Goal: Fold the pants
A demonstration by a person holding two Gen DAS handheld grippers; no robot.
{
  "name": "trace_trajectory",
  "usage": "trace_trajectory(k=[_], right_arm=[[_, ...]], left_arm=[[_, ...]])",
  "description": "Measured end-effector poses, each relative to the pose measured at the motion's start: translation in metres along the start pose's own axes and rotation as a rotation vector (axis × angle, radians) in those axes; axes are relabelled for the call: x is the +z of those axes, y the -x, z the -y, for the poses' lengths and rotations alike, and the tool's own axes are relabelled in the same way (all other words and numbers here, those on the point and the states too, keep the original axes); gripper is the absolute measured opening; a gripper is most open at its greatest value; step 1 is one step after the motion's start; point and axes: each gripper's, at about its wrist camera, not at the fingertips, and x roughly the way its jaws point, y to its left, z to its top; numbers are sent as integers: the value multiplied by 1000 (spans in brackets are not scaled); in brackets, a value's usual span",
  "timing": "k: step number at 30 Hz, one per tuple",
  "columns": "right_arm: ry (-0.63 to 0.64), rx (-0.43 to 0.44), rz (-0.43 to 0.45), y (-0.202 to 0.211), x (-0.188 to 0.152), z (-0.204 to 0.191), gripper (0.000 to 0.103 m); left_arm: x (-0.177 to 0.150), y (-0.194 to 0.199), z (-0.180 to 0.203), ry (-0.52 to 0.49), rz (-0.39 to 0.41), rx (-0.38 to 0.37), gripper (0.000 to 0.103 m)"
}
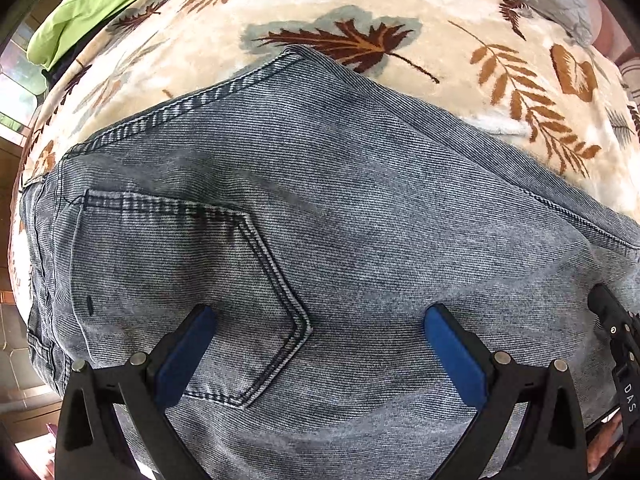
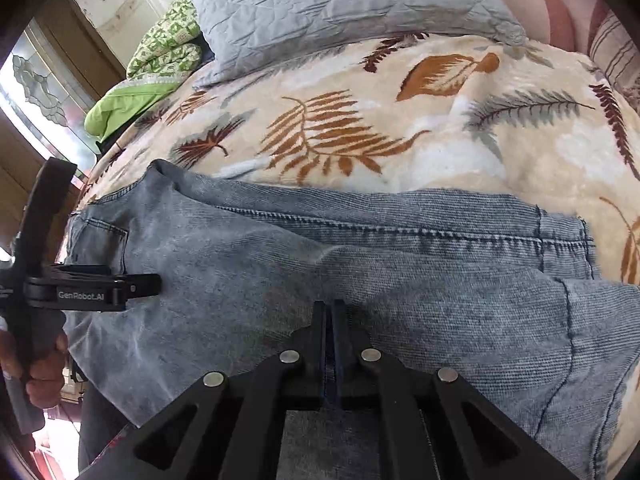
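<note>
A: Where are the pants rn?

B: Flat on the bed, on the leaf-print blanket. Looks already doubled over, one leg on the other, back pocket facing up at the waist end, cuffs off toward the right in the right cam.

A: Left gripper?

B: Pointing straight down over the seat area, fingers spread wide w/ nothing between them. Blue pads sit either side of the pocket's point, close above the denim, can't tell if they touch. Prob parked there to pin or smooth the waist end, or line up a pinch.

A: And the right gripper?

B: Angled down, fingers pressed together, basically shut. Whether there's a bit of denim caught in them, can't tell; the tips lie right at the cloth.

A: Why so low on the near edge?

B: My guess: both tools work the near side so the fabric stays flat while the next fold gets set up. Pillow and green quilt are well apart at the back, so the far side's free for folding.
</note>
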Motion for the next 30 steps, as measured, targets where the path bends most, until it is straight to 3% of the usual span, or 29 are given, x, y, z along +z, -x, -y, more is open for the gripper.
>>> trace_trajectory(k=[12, 19, 30], right_arm=[[9, -28, 50, -2, 3, -5, 4], [13, 47, 173, 36, -2, -8, 4], [166, 70, 91, 16, -7, -42, 4]], left_arm=[[8, 4, 6, 16, 39, 17, 103], [5, 29, 6, -10, 124, 30, 103], [-18, 11, -28, -3, 51, 22, 103]])
